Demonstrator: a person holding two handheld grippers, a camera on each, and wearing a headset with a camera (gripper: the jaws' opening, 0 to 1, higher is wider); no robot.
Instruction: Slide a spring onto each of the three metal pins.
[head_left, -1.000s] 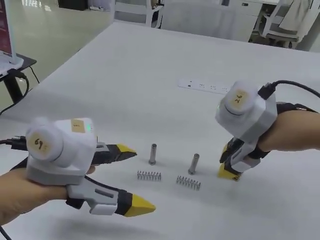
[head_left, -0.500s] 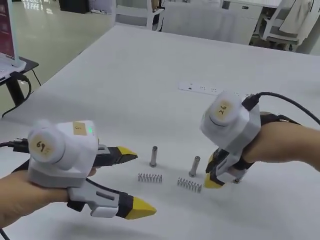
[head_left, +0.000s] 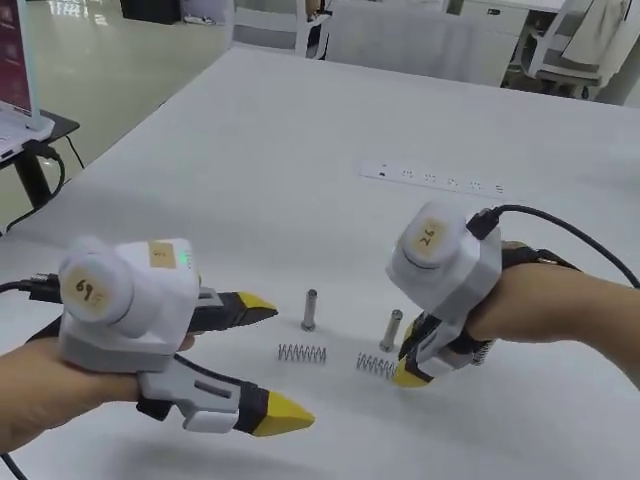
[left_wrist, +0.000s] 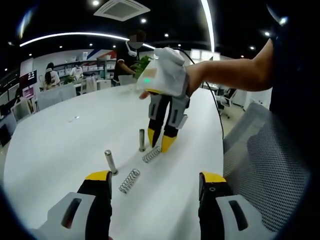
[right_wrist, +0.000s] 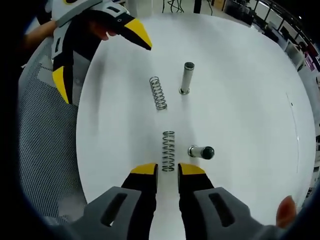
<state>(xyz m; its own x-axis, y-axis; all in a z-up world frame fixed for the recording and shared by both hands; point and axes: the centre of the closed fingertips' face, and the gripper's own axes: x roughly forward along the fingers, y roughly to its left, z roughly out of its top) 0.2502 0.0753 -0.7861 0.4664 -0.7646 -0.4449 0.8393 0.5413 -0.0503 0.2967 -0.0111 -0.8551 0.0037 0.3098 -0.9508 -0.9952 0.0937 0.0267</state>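
- Table (head_left: 300, 150): white worktop that carries the near pin and everything listed below.
- Left gripper (head_left: 285, 360): jaws spread wide and holding nothing. It hovers well apart from the near pin, on the far pin's side.
- Right gripper (right_wrist: 168, 170): jaws a narrow gap apart, not clamped. Its yellow tips are low over the table just beside the near pin, and the end of the near spring lies between them.
- Near pin (right_wrist: 200, 152): short metal post, upright and bare. It serves as the reference point for this list.
- Far pin (right_wrist: 186, 77): same kind, upright and bare, near the near pin on the left gripper's side.
- Near spring (right_wrist: 168, 150): lies flat just beside the near pin and apart from its base.
- Far spring (right_wrist: 158, 92): lies flat, farther from the near pin than the near spring, towards the left gripper.
- Step in hand, as judged: picking up the near spring to fit it on the near pin.
  - The grip should be light and close to the spring's end, so the coils are not crushed.
  - The spring is then tipped upright, its bore centred over the near pin's top, and lowered straight.
  - A sideways knock would likely topple the pin.
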